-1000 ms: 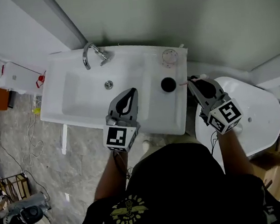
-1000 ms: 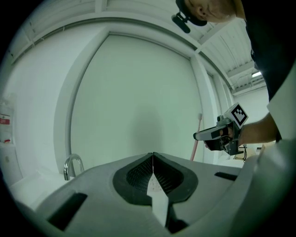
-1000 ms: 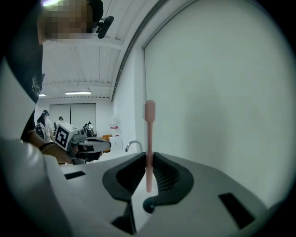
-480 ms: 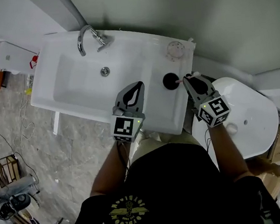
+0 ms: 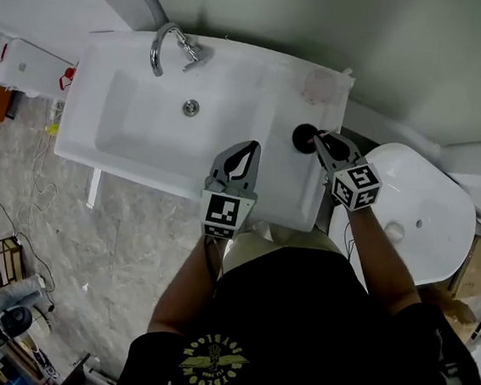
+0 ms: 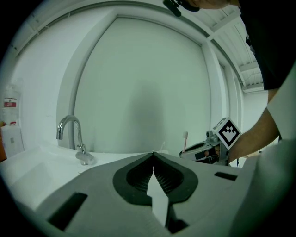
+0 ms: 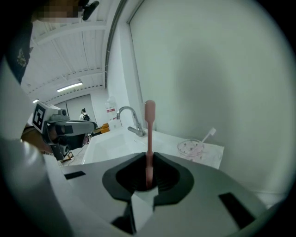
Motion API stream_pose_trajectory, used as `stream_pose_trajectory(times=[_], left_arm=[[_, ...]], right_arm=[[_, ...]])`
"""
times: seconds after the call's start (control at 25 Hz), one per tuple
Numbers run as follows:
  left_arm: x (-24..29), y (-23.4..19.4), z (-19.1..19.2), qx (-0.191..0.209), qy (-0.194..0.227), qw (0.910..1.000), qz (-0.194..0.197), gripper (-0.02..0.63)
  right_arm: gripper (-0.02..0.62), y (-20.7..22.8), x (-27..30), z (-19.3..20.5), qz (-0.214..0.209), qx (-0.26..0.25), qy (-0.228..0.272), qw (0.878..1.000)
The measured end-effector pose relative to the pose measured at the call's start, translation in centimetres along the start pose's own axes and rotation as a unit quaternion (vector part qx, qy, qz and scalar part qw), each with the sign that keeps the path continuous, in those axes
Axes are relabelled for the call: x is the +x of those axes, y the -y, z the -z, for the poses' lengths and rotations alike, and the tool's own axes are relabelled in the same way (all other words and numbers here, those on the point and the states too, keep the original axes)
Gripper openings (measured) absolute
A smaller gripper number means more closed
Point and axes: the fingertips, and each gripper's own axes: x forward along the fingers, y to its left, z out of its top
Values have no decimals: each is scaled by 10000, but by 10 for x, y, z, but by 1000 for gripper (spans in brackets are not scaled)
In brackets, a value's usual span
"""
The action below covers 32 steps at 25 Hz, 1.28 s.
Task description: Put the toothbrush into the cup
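Right gripper view: right gripper (image 7: 149,159) clamps the pink toothbrush (image 7: 149,121) at mid-handle, brush head up. Head view: black cup (image 5: 304,138) stands just beside its jaw tips, at their 10 o'clock. Left gripper (image 6: 153,157) is pinched together, empty. Best practice: centre the handle over the cup mouth, lower straight, then release.

left tongs (image 6: 153,156) closed, empty | faucet (image 6: 79,136) left | toothbrush (image 6: 185,140) right

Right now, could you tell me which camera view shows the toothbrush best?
The right gripper view: the pink toothbrush stands upright, clamped in the right gripper. The left gripper view shows only its head, small and distant, above that gripper. The head view barely shows it, next to the black cup.
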Motion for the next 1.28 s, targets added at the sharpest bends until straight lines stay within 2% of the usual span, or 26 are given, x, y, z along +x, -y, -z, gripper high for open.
stream_pose_trajectory(times=[0.24, 0.56, 0.8, 1.0, 1.16, 1.28], left_arm=[[-14, -10, 9, -30, -134, 9998, -159, 12], [-37, -17, 14, -166, -208, 9992, -290, 12], [-54, -24, 9, 7, -148, 9992, -366, 12], [-76, -32, -13, 84, 23, 9989, -470, 12], [-94, -33, -44, 252, 253, 9989, -307, 9], [-106, -30, -70, 314, 499, 9982, -148, 11]], right_arm=[[51, 11, 11, 19, 208, 127, -259, 9994], [52, 6, 21, 24, 215, 72, -351, 9991], [59, 2, 16, 15, 252, -97, -271, 9993], [68, -4, -4, -12, 381, -271, -24, 9989], [67, -18, -35, -49, 548, -309, 410, 9972], [26, -30, -62, -80, 649, -333, 795, 9942]])
